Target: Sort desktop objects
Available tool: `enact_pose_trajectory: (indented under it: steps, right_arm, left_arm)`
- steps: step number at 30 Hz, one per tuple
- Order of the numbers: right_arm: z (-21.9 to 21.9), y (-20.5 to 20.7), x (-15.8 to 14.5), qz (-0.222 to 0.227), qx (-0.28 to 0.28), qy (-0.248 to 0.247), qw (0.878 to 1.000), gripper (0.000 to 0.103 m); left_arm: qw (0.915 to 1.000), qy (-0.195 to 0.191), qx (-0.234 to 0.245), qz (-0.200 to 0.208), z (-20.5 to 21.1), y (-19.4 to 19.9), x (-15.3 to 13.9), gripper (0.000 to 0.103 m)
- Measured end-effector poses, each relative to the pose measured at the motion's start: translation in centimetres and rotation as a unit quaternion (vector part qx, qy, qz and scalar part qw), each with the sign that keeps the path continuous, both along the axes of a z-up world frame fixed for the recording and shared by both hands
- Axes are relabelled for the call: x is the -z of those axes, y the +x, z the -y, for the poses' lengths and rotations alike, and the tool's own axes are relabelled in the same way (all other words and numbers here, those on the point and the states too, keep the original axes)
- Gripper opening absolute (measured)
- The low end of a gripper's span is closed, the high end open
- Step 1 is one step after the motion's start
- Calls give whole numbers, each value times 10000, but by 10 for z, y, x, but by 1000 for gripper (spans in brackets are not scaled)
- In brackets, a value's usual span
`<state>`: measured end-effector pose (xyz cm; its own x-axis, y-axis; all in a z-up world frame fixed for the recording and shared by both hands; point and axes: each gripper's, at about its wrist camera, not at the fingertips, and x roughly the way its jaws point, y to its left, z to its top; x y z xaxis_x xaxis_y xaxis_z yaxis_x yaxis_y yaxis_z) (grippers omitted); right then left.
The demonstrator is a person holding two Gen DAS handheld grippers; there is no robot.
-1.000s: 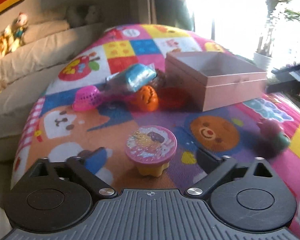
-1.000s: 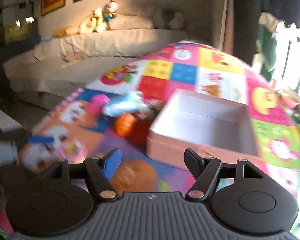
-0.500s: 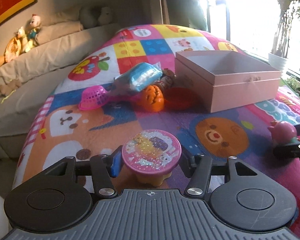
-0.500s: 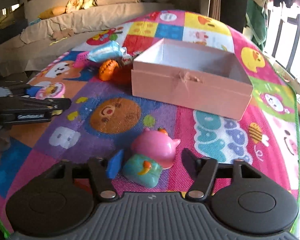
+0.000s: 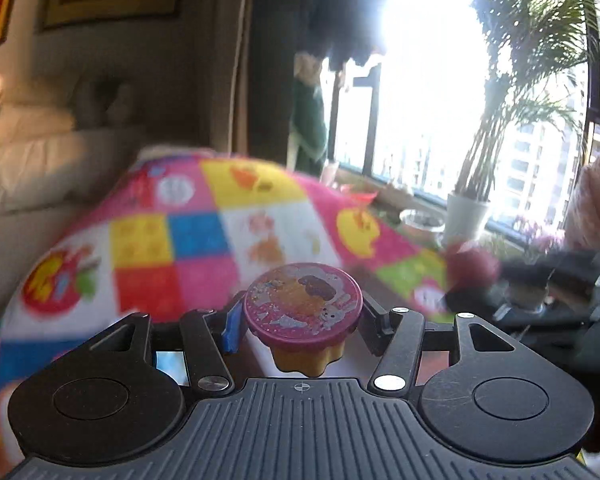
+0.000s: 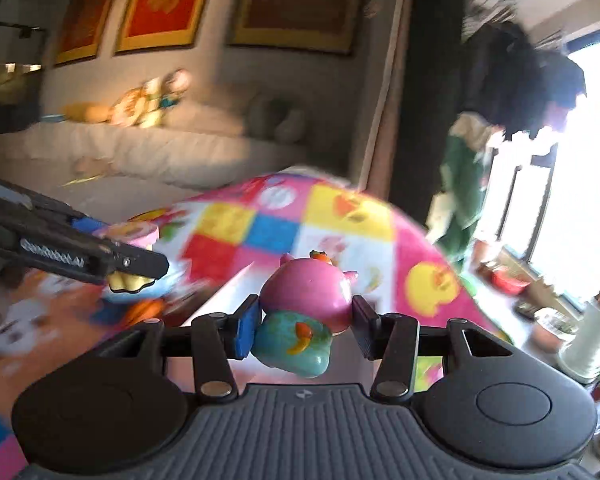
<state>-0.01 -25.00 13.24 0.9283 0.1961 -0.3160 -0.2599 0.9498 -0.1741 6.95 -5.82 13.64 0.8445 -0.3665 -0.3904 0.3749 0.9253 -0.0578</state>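
- In the left wrist view, the left gripper has its fingers clamped on a jelly cup, one pad on each side of the rim.
- The jelly cup sits upright between the pads: round pink foil lid with a cartoon print on top, fluted yellow body below. It is held clear above the patchwork play mat.
- Mat is blurred; squares of yellow, blue, red and pink can be made out, and the surface under it cannot be identified.
- At right in the same view, the right gripper appears as a dark blurred shape with a pink object at its tip. A pink fuzzy sleeve shows at the right edge.
- Background: a bright window, a potted palm in a white pot, a pale sofa at left.
- In the right wrist view, the right gripper has its fingers closing on a pig toy, which is pressed between the pads.
- The pig toy is pink on top with a teal lower part carrying orange marks; it is lifted off the mat, tilted slightly.
- Left gripper enters from the left edge, side on, carrying the jelly cup; lid and yellow base are visible, well apart from the pig toy.
- A pale pink edge of a box shows just behind the fingers, heavily blurred.
- Background: framed red and gold pictures, stuffed toys on the sofa.
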Motion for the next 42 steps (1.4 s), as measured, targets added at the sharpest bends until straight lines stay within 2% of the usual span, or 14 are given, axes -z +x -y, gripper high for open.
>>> enact_pose_trajectory:
  steps: [1, 3, 6, 11, 16, 19, 22, 24, 28, 29, 31, 32, 36, 42]
  right_arm:
    - [1, 15, 2, -40, 63, 44, 10000, 48]
    - [2, 44, 12, -241, 52, 188, 9995, 50]
    - [0, 64, 30, -584, 131, 363, 9975, 55]
    - [-9, 55, 52, -790, -152, 390, 9960, 55]
    - [-43, 57, 50, -932, -585, 308, 9935, 60]
    - [-75, 62, 47, -919, -881, 184, 9917, 68]
    - [-117, 74, 44, -1027, -1232, 21, 9871, 74]
    - [-144, 91, 43, -1165, -1407, -1, 9832, 85]
    - [-196, 127, 58, -1346, -1403, -314, 9804, 93]
    - [-205, 137, 64, -1365, -1304, -422, 9811, 93]
    - [-221, 153, 77, -1473, -1172, -553, 9806, 82]
    - [-224, 158, 82, -1622, -1224, -601, 9773, 56]
    - [-209, 136, 74, -1857, -1475, -355, 9708, 52]
    - [-132, 46, 48, -1871, -2007, 80, 9616, 52]
  left_arm:
    - [10000, 17, 45, -25, 7, 14, -1, 63]
    - [9999, 3, -1, -121, 13, 35, 1, 82]
    - [9993, -203, -282, -167, -7, 37, 7, 94]
    - [9941, -128, -941, -521, -62, 14, 49, 97]
    - [9776, 19, -1781, -1120, -116, -12, 98, 101]
    - [9671, 40, -2297, -1096, -139, -28, 111, 103]
    - [9607, 313, -2579, -981, -147, -40, 118, 103]
    - [9660, 405, -2397, -879, -146, -46, 119, 103]
    - [9783, 377, -1924, -673, -139, -60, 118, 103]
    - [9794, 379, -1878, -632, -139, -61, 118, 103]
    - [9805, 342, -1837, -616, -140, -63, 118, 103]
    - [9805, 304, -1831, -648, -141, -62, 119, 103]
    - [9800, 146, -1822, -788, -147, -57, 122, 103]
    - [9808, 216, -1733, -866, -143, -56, 122, 103]
